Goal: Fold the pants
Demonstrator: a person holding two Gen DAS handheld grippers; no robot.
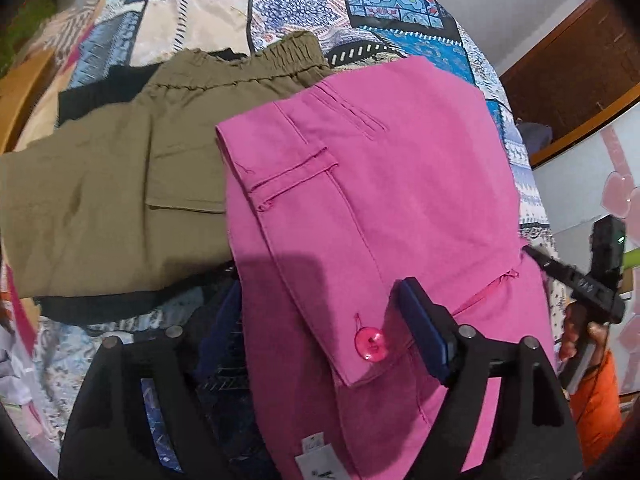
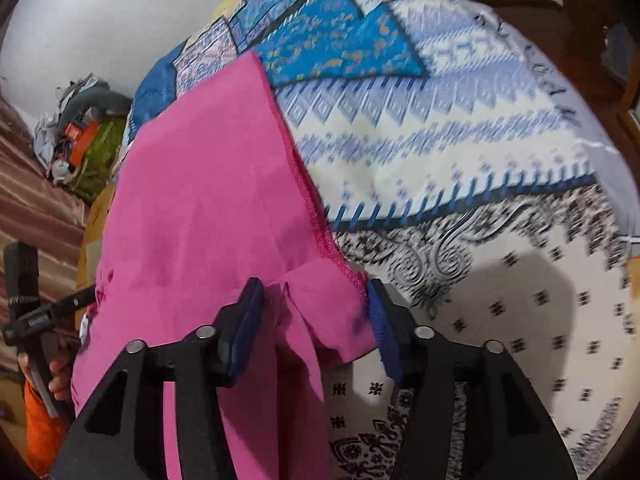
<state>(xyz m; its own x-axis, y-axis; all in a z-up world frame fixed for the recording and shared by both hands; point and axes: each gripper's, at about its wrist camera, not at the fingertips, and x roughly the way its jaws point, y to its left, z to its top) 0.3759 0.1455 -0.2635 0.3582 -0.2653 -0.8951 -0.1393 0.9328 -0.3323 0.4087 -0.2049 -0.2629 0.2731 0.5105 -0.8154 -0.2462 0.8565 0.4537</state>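
Note:
Pink pants (image 1: 392,184) lie folded on the patterned bedspread (image 1: 280,12), waistband toward me, with a pink button (image 1: 370,344) near my left gripper (image 1: 316,308). Its jaws stand wide apart over the waistband, and the blue pad (image 1: 424,332) rests beside the button without pinching. The left finger is dark and partly hidden by cloth. In the right wrist view the stitched edge of the pink pants (image 2: 200,200) runs between the pads of my right gripper (image 2: 314,304). A loose fold of cloth sits between the jaws, which stand apart.
Olive pants (image 1: 104,184) lie folded on a black garment (image 1: 100,92), left of the pink pair and partly under it. A hand (image 1: 576,332) and an orange sleeve show at the right. Wooden furniture (image 1: 568,80) stands beyond the bed. Clutter (image 2: 80,136) lies on the floor.

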